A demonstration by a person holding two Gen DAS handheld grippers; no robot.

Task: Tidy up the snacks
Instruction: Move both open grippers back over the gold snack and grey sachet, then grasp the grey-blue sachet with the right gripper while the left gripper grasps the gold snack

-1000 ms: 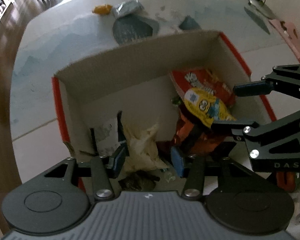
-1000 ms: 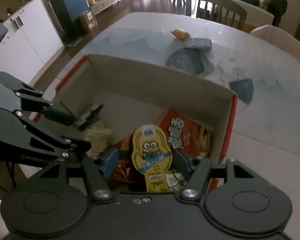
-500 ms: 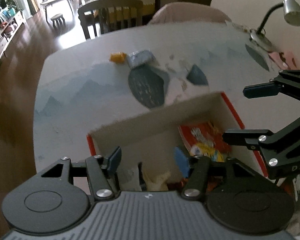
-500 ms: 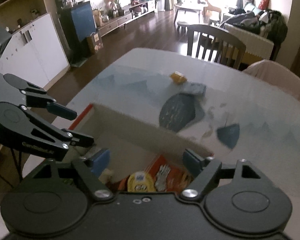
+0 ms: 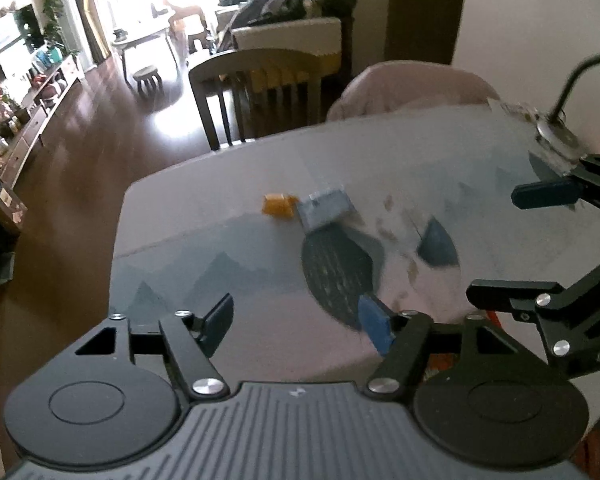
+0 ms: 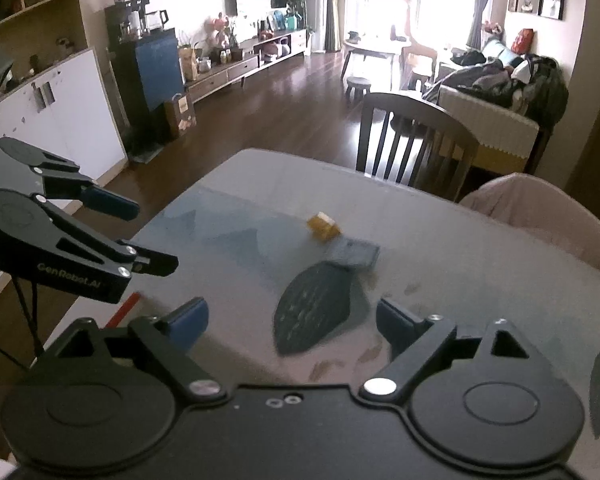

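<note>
The left gripper (image 5: 296,318) filled the lower part of its view, its jaws opening with only bare table (image 5: 204,216) between them. The right gripper (image 6: 290,326) likewise had its jaws opening and empty, with nothing but the tablecloth's dark leaf print seen between them. Up the frame from both, near the centre and well apart from the fingertips, lay an orange snack (image 5: 278,205) with a grey packet (image 5: 325,210) just beside it on its right. A red box edge (image 6: 124,309) showed at lower left in the right view. A dark wooden chair (image 6: 414,142) stood beyond the table.
</note>
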